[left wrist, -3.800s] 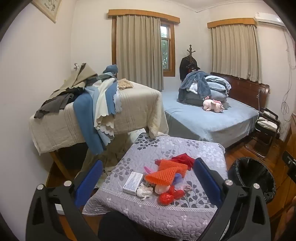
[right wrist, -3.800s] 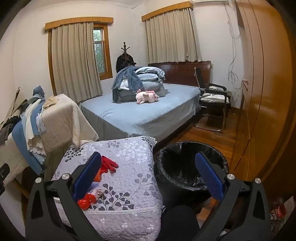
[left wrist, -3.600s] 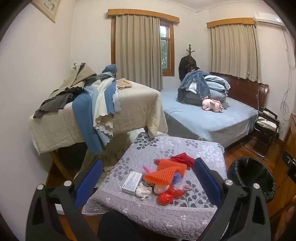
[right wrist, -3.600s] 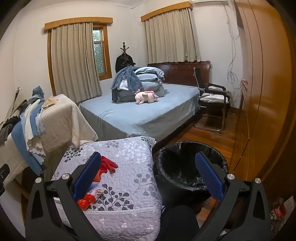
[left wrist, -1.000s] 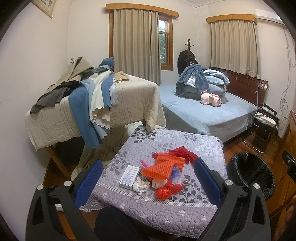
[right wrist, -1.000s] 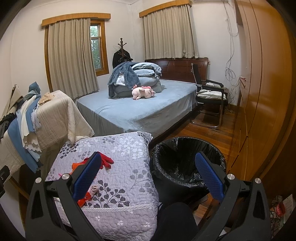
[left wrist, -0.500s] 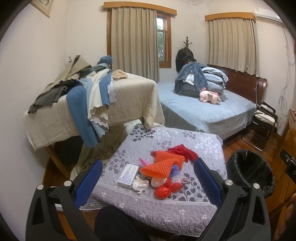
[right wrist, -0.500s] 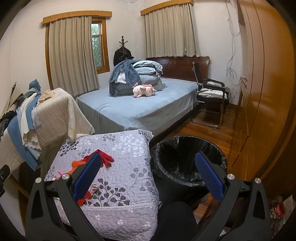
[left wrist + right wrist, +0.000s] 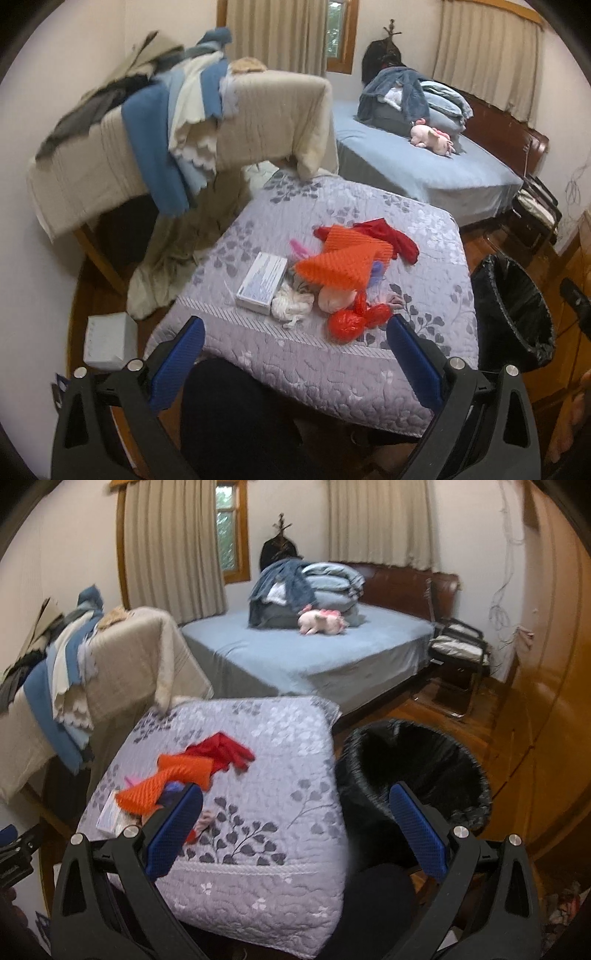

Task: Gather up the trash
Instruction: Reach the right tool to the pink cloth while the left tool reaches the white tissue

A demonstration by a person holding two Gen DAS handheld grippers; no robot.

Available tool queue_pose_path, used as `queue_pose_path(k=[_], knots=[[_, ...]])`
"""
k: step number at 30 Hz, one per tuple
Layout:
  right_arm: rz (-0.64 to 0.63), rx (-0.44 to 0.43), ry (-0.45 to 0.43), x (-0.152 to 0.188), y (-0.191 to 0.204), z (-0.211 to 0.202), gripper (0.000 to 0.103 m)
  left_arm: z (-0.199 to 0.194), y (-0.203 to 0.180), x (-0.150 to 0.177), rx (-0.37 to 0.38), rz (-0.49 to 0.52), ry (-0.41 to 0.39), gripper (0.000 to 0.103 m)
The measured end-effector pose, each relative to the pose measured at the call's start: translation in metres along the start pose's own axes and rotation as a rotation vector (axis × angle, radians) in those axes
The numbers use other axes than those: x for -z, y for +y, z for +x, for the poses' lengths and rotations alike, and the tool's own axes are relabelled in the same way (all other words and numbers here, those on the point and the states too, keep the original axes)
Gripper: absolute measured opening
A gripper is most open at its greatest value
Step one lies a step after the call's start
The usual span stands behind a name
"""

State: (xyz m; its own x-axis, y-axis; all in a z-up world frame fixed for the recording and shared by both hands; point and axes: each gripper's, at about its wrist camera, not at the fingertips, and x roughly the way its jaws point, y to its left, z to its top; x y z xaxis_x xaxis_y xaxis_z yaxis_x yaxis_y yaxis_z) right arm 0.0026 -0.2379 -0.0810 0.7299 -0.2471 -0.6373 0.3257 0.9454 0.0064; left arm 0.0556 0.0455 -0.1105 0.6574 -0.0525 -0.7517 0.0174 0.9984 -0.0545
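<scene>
Quilted desk carries my trash pile; an orange net hides some. Both my left tongs and right tongs hang apart, empty.

— Any writing you can read here?
— Nothing legible. The small white box at the middle of the left wrist view carries bluish print on its top, but it is too blurred to make out.
— And the right wrist view?
— No readable text.

Both grippers advanced and tilted downward toward the quilted tabletop. The trash pile drew nearer the left gripper; the right gripper shifted leftward over the tabletop edge.
</scene>
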Motion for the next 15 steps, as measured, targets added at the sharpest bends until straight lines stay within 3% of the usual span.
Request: queue_pose_path(k=[4, 9, 15], knots=[[-0.019, -0.029, 0.063, 0.008, 0.015, 0.023, 0.098, 0.018, 0.009, 0.004, -0.045, -0.006, 0.033, 0.097], [-0.034, -0.073, 0.135, 0.02, 0.035, 0.05, 0.098, 0.05, 0.019, 0.005, -0.066, -0.002, 0.137, 0.097], [-0.072, -0.12, 0.196, 0.032, 0.058, 0.078, 0.081, 0.069, 0.028, 0.009, -0.078, -0.001, 0.137, 0.097]])
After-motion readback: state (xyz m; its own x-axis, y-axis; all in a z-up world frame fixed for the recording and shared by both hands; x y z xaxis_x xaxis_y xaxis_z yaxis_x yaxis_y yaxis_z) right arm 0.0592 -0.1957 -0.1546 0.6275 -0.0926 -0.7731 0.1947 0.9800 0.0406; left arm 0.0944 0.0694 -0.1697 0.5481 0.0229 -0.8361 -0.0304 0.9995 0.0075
